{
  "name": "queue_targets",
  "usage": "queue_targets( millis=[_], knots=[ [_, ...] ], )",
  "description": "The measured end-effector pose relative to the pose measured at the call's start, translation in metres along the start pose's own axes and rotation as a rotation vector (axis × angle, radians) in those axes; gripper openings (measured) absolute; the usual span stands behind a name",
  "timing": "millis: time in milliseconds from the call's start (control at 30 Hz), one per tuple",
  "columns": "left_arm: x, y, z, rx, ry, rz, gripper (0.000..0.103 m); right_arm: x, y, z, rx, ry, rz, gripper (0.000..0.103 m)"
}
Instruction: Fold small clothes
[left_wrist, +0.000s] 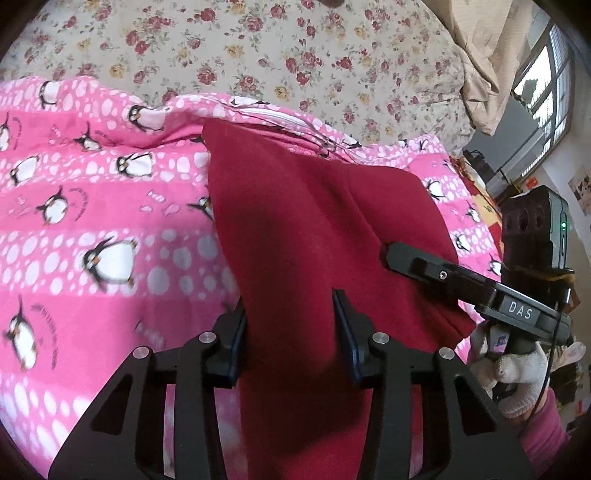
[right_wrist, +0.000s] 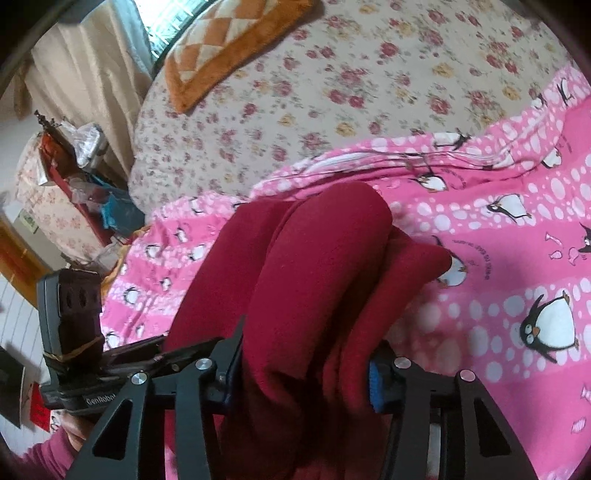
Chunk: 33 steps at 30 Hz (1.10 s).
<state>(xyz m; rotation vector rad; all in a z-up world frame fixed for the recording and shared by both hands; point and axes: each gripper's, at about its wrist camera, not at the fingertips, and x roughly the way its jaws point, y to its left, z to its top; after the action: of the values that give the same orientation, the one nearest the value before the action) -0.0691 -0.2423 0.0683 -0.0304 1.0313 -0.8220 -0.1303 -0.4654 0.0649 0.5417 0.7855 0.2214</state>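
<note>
Between both tools, the red garment (left_wrist: 303, 221) runs lengthwise away over the bed; left tool (left_wrist: 290, 325) and right tool (right_wrist: 306, 365) each pinch its near edge.

Black claw (left_wrist: 291, 332), blue pads, silver screws; white knit glove (left_wrist: 517, 376), pink sleeve (left_wrist: 543, 443).

"DAS" on right gripper (left_wrist: 391, 258) body; partial "GenRobot" on left gripper (right_wrist: 162, 350) body.

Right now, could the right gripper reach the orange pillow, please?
Probably not as things stand: the right gripper is shut on the red garment, and the orange pillow lies well beyond it across the floral sheet.
</note>
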Motion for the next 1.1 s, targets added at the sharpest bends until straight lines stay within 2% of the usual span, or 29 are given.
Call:
queue_targets(
  millis=[300,500,567,667,767,900,1000,1100],
  knots=[
    [-0.064,0.01,-0.04,-0.007,-0.001,0.043,0.04,-0.012,0.052,-0.029,-0.053,0.051,0.09,0.049],
    [-0.074,0.024,-0.071,-0.041,0.011,0.077,0.041,-0.002,0.074,-0.055,-0.065,0.098,0.109,0.049],
    [-0.065,0.031,-0.081,-0.065,0.035,0.088,0.041,0.004,0.075,-0.063,-0.076,0.112,0.079,0.049],
    [-0.058,0.034,-0.091,-0.068,0.026,0.113,0.052,0.02,0.066,-0.076,-0.094,0.155,-0.018,0.049],
    [-0.061,0.033,-0.093,-0.07,0.008,0.134,0.062,0.015,0.06,-0.08,-0.087,0.14,-0.02,0.052],
    [-0.071,0.027,-0.093,-0.036,-0.021,0.196,0.063,-0.008,0.061,-0.078,-0.091,0.106,-0.055,0.054],
    [-0.079,0.024,-0.095,-0.025,-0.055,0.249,0.063,-0.03,0.077,-0.079,-0.162,0.055,-0.099,0.054],
    [-0.085,0.026,-0.095,-0.048,-0.081,0.27,0.063,-0.048,0.1,-0.081,-0.236,0.011,-0.085,0.054]
  ],
)
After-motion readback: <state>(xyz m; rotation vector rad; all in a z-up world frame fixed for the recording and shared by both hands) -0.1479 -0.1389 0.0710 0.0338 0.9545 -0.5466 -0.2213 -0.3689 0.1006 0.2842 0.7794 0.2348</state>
